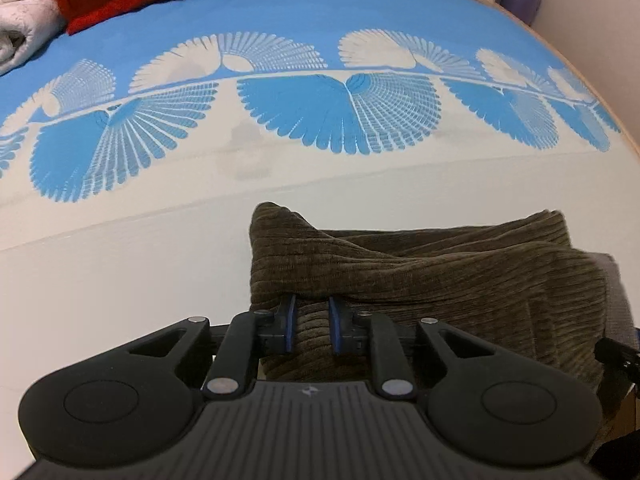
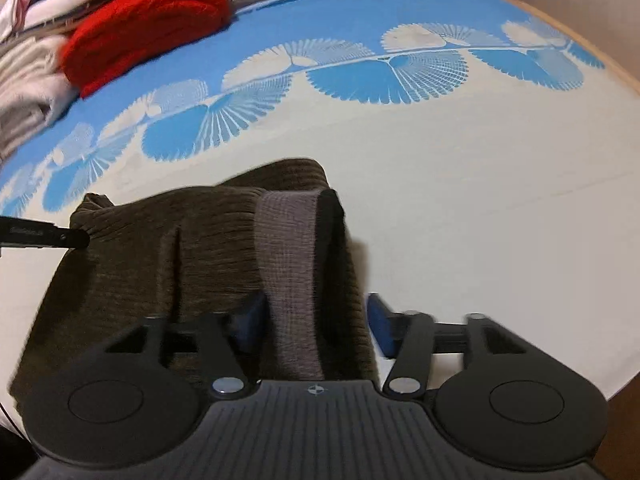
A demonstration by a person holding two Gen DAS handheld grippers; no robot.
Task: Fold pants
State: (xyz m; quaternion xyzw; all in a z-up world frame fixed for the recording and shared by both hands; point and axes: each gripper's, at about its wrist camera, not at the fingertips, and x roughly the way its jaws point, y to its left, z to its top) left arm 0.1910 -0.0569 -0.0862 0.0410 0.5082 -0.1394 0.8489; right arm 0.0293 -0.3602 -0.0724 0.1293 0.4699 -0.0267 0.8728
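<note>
The pants (image 1: pixel 420 280) are dark brown ribbed fabric, bunched in folds on a white and blue bed sheet (image 1: pixel 120 280). My left gripper (image 1: pixel 312 320) has its blue-padded fingers pinched on a fold at the pants' left end. In the right wrist view the pants (image 2: pixel 168 264) hang in front of the camera with a grey-brown waistband strip (image 2: pixel 288 260) running down the middle. My right gripper (image 2: pixel 316 320) has its jaws wide apart on either side of that strip, not pressing it. The left gripper's tip (image 2: pixel 60 236) shows at the left edge, touching the fabric.
A folded red knit garment (image 2: pixel 148 28) and white and grey clothes (image 2: pixel 28 80) lie piled at the far left of the bed. The sheet has a blue band with white fan patterns (image 1: pixel 320 112). The bed's wooden edge (image 1: pixel 580 72) curves along the right.
</note>
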